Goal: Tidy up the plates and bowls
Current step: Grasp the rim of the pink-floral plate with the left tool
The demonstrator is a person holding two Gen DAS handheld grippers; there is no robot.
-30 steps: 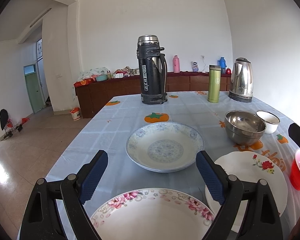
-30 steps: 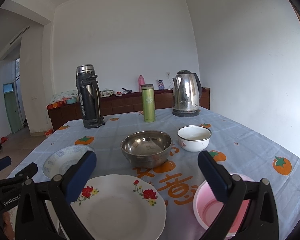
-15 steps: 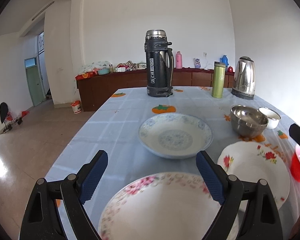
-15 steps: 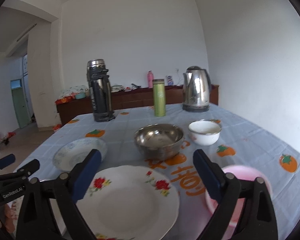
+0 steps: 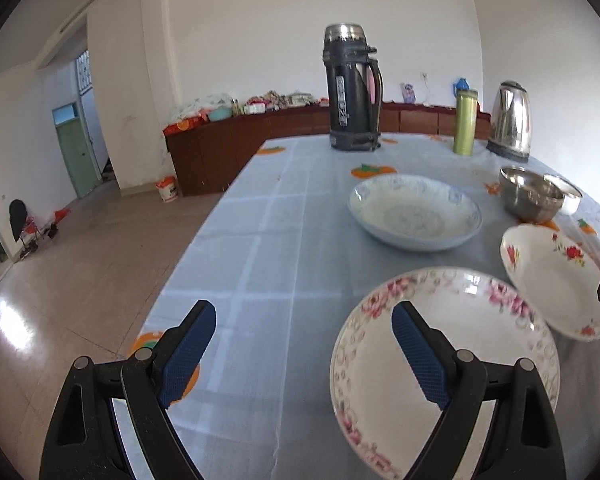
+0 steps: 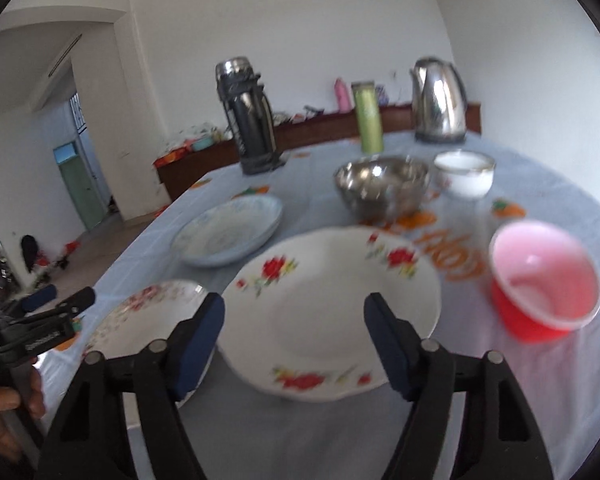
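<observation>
While the table [image 5: 260,240] keeps every dish in place, the left gripper [image 5: 304,344] has swung left, jaws wide and empty, the pink-flowered plate [image 5: 452,320] under its right finger. The right gripper [image 6: 294,330] has dipped over the red-flowered plate [image 6: 328,280]; its jaws have just been closing, seemingly clear of it despite blur.

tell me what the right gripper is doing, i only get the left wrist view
observer: The right gripper hangs open over the red-flower plate. Its jaws have just been closing, and the plate shows between them, but the pads are not pressing on it.
operator: whats the red thing at my right edge
observer: A pink bowl, upright and empty, right of that plate.
operator: anything behind the steel bowl
observer: A white bowl, close beside the steel bowl; I cannot tell whether they touch.
</observation>
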